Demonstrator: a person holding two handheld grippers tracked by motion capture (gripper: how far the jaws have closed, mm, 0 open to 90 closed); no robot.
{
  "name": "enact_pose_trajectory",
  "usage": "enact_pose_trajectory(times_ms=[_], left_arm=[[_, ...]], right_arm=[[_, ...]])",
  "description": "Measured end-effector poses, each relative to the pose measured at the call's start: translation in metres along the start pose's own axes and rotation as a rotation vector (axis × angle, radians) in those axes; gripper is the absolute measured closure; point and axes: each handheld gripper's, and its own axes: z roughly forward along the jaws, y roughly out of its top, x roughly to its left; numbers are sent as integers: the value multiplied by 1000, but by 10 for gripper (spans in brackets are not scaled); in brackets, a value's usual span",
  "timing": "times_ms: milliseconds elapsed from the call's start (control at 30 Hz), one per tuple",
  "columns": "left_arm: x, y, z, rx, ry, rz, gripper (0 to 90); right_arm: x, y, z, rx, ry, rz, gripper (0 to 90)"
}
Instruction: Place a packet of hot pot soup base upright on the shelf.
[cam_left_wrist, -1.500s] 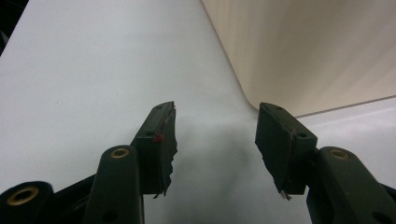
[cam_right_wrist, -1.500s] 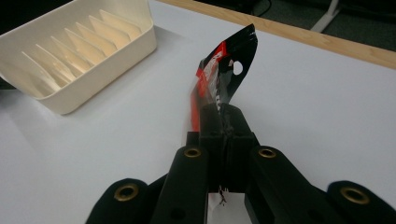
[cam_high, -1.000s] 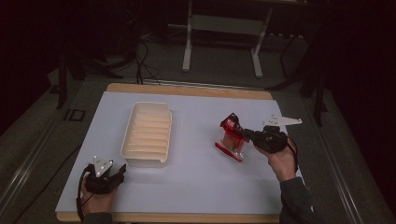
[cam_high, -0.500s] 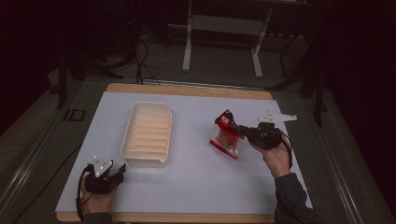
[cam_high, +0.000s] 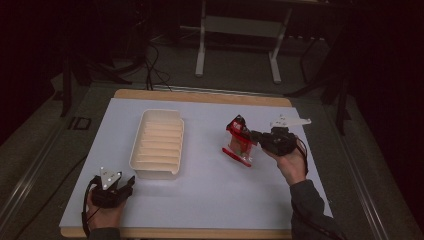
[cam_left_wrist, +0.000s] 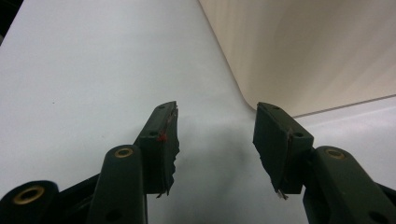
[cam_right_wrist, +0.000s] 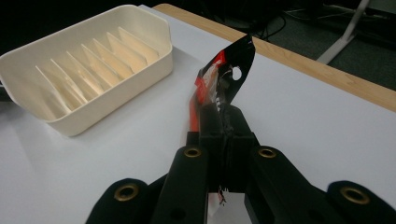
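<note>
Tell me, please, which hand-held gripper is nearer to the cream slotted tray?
The left. The left hand-held gripper rests open just off the cream slotted tray's near corner, while the right hand-held gripper, shut on a red packet, is farther off to the tray's right.

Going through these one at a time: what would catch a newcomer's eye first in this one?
First, the red and black packet right of the table's middle, pinched in the right tool, whose jaws are shut on it. Next, the cream ribbed tray left of centre on the white table, nothing in its slots. Last, the left tool near the front left corner, jaws apart with nothing between them, close to the tray's near end.
</note>
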Motion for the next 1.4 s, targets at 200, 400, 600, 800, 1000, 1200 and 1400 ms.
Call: enact_pose_trajectory(times_ms=[200, 400, 600, 800, 1000, 1200, 1400], left_arm=[[0, 0, 0, 0, -2, -3, 497], [0, 0, 0, 1, -1, -2, 497], [0, 0, 0, 0, -3, -4, 497], [0, 0, 0, -2, -4, -5, 497], [0, 0, 0, -2, -4, -6, 497], [0, 0, 0, -1, -3, -6, 498], [0, 0, 0, -2, -2, -6, 497]], right_arm=[[0, 1, 6, -3, 6, -23, 890], [-2, 1, 12, -11, 18, -35, 889], [-3, 4, 17, -7, 22, -62, 889], [-2, 10, 22, -6, 22, -86, 889], [-4, 14, 28, -4, 23, -99, 889], [-4, 16, 32, -11, 32, -114, 889], [-3, 19, 34, -15, 37, -137, 889]])
